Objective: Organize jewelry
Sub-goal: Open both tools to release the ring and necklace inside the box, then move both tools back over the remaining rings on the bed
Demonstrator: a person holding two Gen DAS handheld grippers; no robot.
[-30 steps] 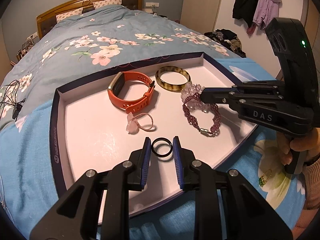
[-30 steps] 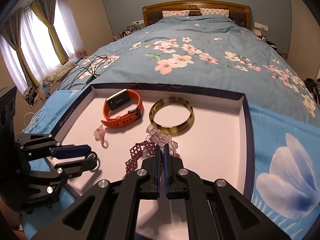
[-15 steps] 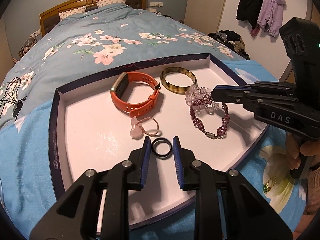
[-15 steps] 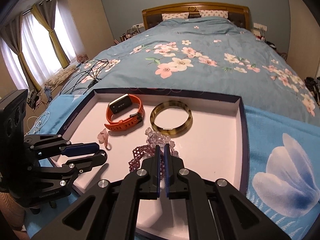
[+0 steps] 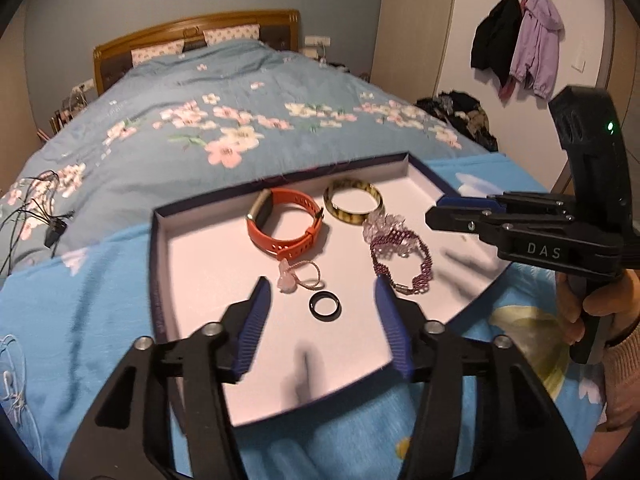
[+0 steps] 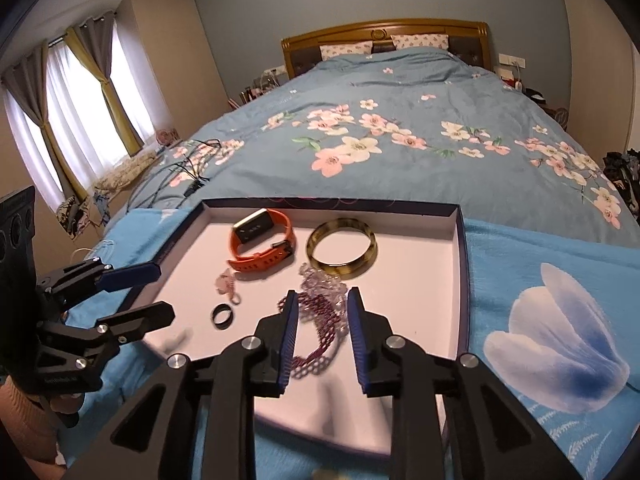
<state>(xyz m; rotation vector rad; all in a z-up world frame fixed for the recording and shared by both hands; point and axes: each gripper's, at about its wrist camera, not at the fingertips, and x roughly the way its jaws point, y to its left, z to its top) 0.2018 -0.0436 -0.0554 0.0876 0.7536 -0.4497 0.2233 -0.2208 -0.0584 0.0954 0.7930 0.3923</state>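
Lying flat on the white floor of the shallow box lid (image 5: 158,264), the black ring (image 5: 325,305) sits ahead of and between the fingers of the left gripper (image 5: 320,312), whose jaws have just been opening and now stand wide and apart from it, pressing on nothing. Being round, the ring offers no long axis, so any approach across its width serves, and the left gripper is plainly the nearer of the two. The right gripper (image 6: 322,334) has likewise just been parting its jaws; the plum beaded bracelet (image 6: 318,330) lies on the lid floor between and beyond its blue pads (image 6: 289,338), and the pads do not appear to press on it, so the bracelet reads as released. That bracelet's loop runs lengthwise away from the near edge toward the far edge, where it touches a pale crystal bracelet (image 6: 322,282). Contents of the lid, all loose on one undivided floor: an orange smart band (image 5: 286,228) and an amber bangle (image 5: 353,204) side by side near the far edge, the two bracelets toward the right edge, a small pink-stone ring (image 5: 298,274) just beyond the black ring, and the black ring nearest the near edge. The lid rests on a light blue cloth (image 6: 552,280) over the floral bedspread (image 6: 400,128). Judged from this layout, both pieces have been set down.
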